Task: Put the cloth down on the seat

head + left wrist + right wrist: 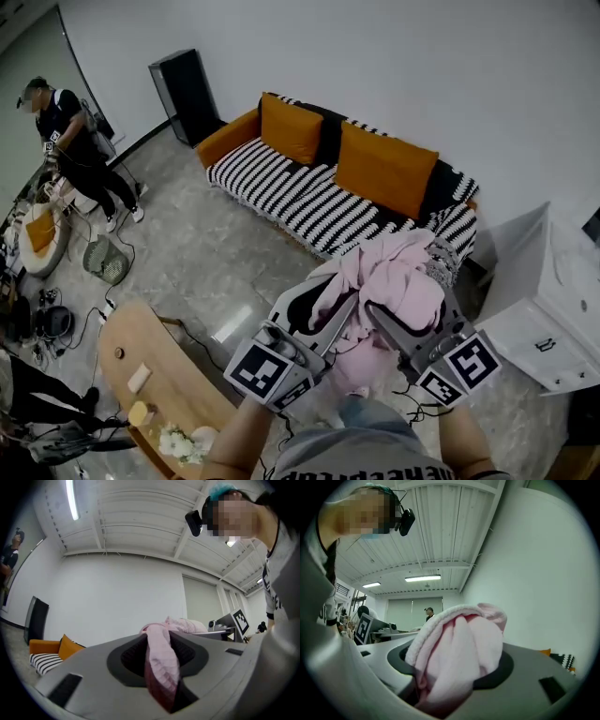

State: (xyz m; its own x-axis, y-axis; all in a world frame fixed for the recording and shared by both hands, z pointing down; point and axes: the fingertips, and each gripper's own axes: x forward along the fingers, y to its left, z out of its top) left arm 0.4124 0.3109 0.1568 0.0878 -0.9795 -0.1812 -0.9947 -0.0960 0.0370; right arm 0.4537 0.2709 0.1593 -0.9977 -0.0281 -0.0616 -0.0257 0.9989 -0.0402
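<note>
A bunched pink cloth (pixel 389 277) hangs in the air in front of my chest, held between both grippers. My left gripper (pixel 330 314) is shut on a narrow fold of the cloth (pixel 161 667), which is pinched between its jaws. My right gripper (pixel 386 323) is shut on a thicker wad of the cloth (pixel 459 658) that bulges out over its jaws. The sofa's seat (pixel 281 187), covered in black and white stripes, lies beyond and below the grippers, with orange cushions (pixel 384 169) along its back. Both grippers tilt upward, towards the ceiling.
A white cabinet (pixel 548 309) stands to the right of the sofa. A wooden table (pixel 150 375) with small items sits at the lower left. A black box (pixel 187 94) stands by the far wall. A person (pixel 75 150) stands at the far left amid cables and gear.
</note>
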